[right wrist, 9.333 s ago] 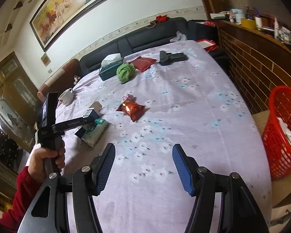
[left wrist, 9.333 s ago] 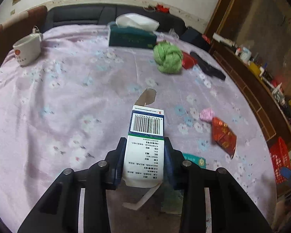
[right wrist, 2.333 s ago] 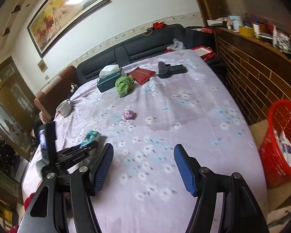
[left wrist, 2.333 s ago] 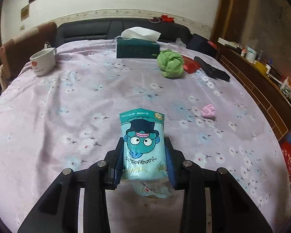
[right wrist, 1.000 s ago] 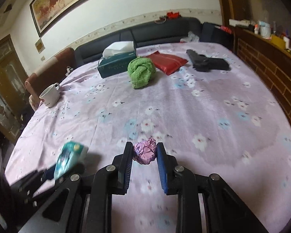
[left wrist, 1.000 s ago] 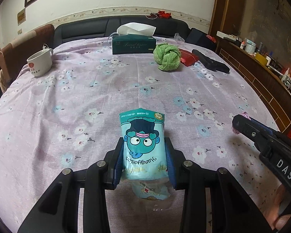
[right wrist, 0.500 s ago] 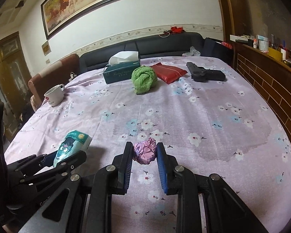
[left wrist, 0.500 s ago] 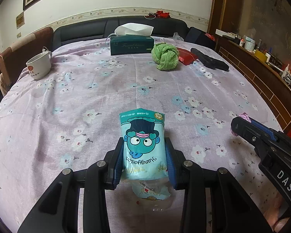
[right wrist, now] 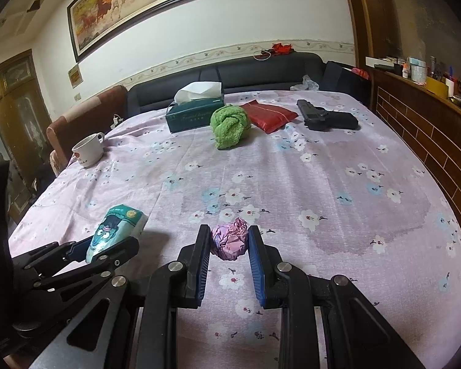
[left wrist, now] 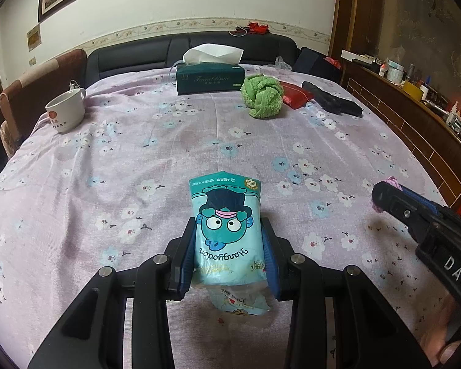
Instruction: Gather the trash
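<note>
The left gripper [left wrist: 229,243] points forward and downward, its blue-padded jaws drawn in and pressing both sides of a teal tissue packet [left wrist: 227,230], which sticks out ahead of the fingertips and hangs a little behind them. The right gripper [right wrist: 229,246] also tilts downward, its jaws narrowed onto a crumpled pink wrapper [right wrist: 230,243] pinched right at the fingertips. The two tongs sit side by side, the left one to the left of the right. A hand [left wrist: 445,341] grips the right tong's handle from below.
</note>
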`<state>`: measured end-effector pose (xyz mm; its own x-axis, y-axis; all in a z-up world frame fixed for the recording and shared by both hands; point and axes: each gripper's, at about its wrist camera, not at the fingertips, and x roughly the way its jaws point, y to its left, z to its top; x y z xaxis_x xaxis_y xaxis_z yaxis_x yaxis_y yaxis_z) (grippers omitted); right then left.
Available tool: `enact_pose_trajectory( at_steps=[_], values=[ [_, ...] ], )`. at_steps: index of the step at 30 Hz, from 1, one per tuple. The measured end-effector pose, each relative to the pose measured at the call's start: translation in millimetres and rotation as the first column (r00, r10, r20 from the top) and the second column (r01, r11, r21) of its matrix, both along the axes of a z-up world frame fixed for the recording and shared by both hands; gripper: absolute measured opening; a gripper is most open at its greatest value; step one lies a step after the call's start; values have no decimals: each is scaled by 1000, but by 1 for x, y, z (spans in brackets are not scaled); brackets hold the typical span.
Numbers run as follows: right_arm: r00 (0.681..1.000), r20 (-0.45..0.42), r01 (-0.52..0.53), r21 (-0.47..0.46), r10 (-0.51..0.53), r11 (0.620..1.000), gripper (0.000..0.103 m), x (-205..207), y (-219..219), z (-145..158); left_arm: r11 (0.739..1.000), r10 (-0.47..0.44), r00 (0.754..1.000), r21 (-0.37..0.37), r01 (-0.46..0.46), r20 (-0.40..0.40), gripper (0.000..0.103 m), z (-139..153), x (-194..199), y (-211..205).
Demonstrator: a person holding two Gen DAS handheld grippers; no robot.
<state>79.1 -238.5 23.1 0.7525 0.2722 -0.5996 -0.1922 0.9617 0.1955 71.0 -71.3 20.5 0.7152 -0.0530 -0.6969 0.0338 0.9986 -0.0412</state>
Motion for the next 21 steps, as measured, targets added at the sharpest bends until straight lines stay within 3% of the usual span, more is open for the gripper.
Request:
enact_pose_trajectory(
  at_steps=[13,18,21],
  values=[
    [999,-6,39,56,-38,998,26,-18,-11,15,999,-34,998,27,33,50,36,9,-11,-12],
    [998,0,56,86,-56,995,26,-41,-28,23,989,-144,989,-11,145,37,36,10,-18,-30],
    [997,9,78,114,-79,990,26,-59,-47,30,982,-187,981,28,186,57,36,17,-32,-49]
  ],
)
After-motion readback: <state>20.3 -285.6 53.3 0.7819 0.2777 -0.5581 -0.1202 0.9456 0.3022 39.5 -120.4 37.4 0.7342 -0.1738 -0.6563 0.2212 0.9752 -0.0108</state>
